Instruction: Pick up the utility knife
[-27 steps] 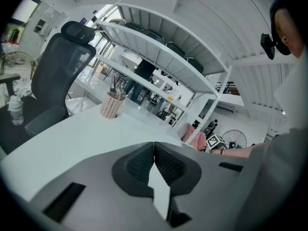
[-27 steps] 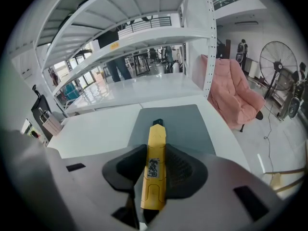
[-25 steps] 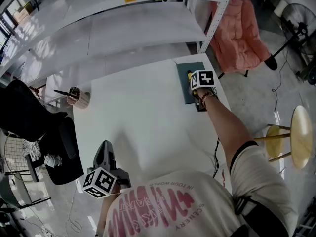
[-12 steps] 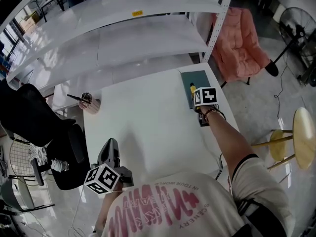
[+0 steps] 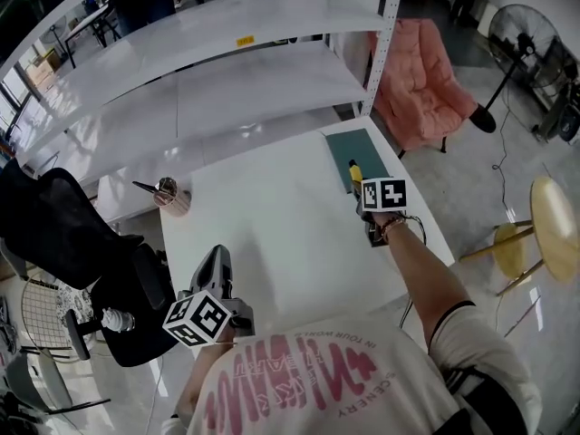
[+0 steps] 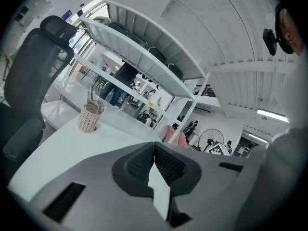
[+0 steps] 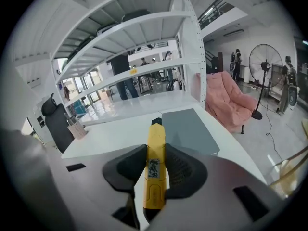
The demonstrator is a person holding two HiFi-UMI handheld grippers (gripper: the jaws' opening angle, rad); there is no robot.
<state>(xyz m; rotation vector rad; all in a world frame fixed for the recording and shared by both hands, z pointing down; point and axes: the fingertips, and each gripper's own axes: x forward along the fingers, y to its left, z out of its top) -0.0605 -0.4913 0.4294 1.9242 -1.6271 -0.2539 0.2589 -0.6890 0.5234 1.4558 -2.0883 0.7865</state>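
A yellow utility knife point(image 7: 155, 167) with a black tip sits clamped between the pads of my right gripper point(image 7: 156, 170), lifted off the white table point(image 7: 110, 131). In the head view the same knife point(image 5: 355, 170) pokes out ahead of the right gripper point(image 5: 360, 185), above the table's right side near the grey-green mat point(image 5: 355, 148). My left gripper point(image 6: 154, 163) has its jaws pressed together with nothing between them; it hovers over the near left edge of the table point(image 5: 272, 225), seen in the head view as the left gripper point(image 5: 216, 270).
A pink pen cup point(image 5: 172, 195) stands at the table's far left corner, also the pen cup point(image 6: 89, 119). White shelving point(image 5: 208, 71) runs behind the table. A black office chair point(image 5: 63, 234) is at the left, a pink armchair point(image 5: 421, 80) and a fan point(image 5: 526, 30) at the right.
The right gripper has drawn back from the mat toward the near side and risen with the knife in it. The left gripper has lifted slightly.
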